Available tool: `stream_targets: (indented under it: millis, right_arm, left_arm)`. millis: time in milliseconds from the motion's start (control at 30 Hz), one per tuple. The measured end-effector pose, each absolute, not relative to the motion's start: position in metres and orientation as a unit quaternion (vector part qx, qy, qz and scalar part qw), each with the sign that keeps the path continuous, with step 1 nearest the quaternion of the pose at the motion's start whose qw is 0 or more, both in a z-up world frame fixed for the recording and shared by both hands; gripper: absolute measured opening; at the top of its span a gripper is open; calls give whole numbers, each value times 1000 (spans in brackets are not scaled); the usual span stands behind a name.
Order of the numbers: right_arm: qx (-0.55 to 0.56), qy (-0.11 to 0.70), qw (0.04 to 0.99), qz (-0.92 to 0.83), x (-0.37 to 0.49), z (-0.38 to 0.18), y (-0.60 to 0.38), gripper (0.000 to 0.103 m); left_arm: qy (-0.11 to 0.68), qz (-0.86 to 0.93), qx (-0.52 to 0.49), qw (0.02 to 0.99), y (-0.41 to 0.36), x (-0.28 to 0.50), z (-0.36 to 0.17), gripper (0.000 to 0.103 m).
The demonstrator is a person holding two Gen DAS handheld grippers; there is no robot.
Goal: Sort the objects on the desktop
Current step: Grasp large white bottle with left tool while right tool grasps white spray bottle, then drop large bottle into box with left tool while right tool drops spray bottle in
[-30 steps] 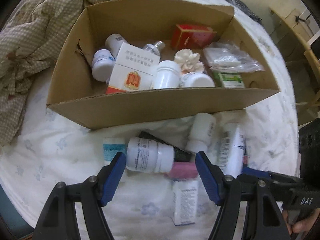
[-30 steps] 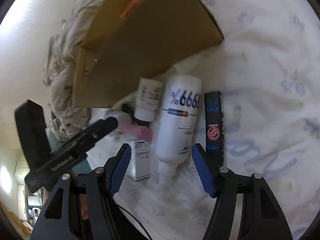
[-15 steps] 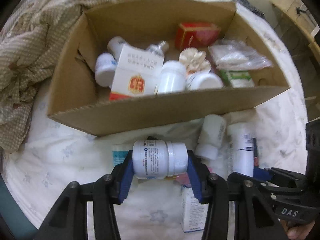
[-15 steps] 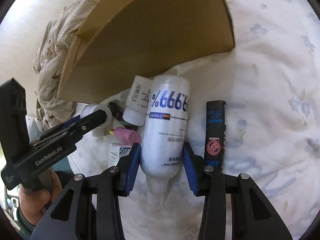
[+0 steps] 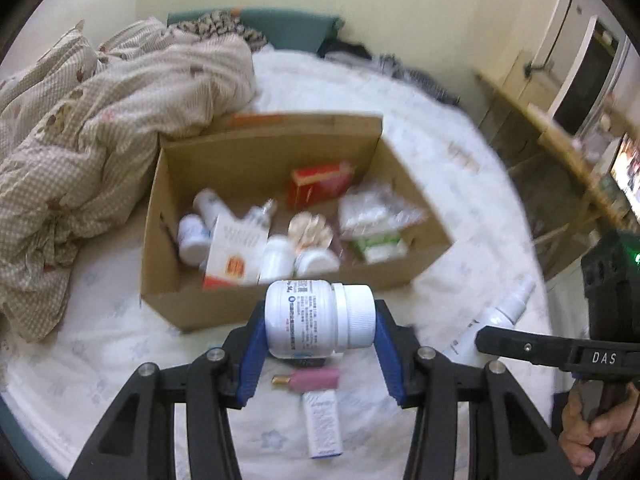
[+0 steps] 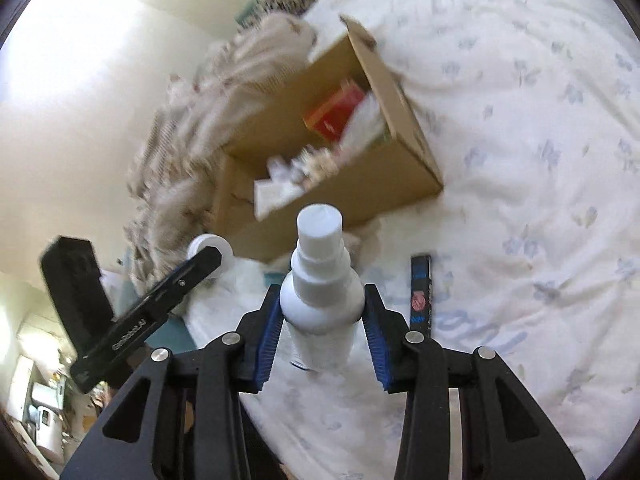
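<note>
Both claws carry a load above the bed [image 5: 100, 360]. The left claw [image 5: 320, 328] is clamped on a pill bottle [image 5: 318, 322], smooth white plastic with a ribbed cap, held sideways so the blue pads bear on its base and cap. The right claw [image 6: 322, 314] squeezes a spray bottle [image 6: 320, 280] at its round shoulder, nozzle pointing forward. Both hang near the open cardboard box [image 5: 192, 308], already holding bottles and cartons, probably their destination.
</note>
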State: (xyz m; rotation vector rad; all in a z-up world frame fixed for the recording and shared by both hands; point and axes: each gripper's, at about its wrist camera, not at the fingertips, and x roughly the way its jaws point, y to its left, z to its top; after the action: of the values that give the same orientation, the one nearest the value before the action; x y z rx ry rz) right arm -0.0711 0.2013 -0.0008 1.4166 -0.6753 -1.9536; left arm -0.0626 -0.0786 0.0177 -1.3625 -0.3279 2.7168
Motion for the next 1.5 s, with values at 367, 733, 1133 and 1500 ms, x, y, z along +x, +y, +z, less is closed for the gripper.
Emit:
stream_targets:
  millis: [367, 733, 1133, 1500]
  right_arm:
    - [468, -283, 320, -774, -124, 61, 182, 43]
    - [500, -205, 294, -788, -195, 35, 97, 43]
    - [548, -143, 265, -780, -213, 2, 63, 62]
    - [540, -137, 276, -783, -171, 24, 111, 62]
  left_arm:
    - [-202, 906, -369, 47, -127, -118, 61, 50]
    - [-257, 873, -415, 5, -167, -166, 7, 50]
    - [-262, 858, -441, -35, -172, -180, -14, 72]
    - [-261, 855, -447, -27, -166, -168, -17, 74]
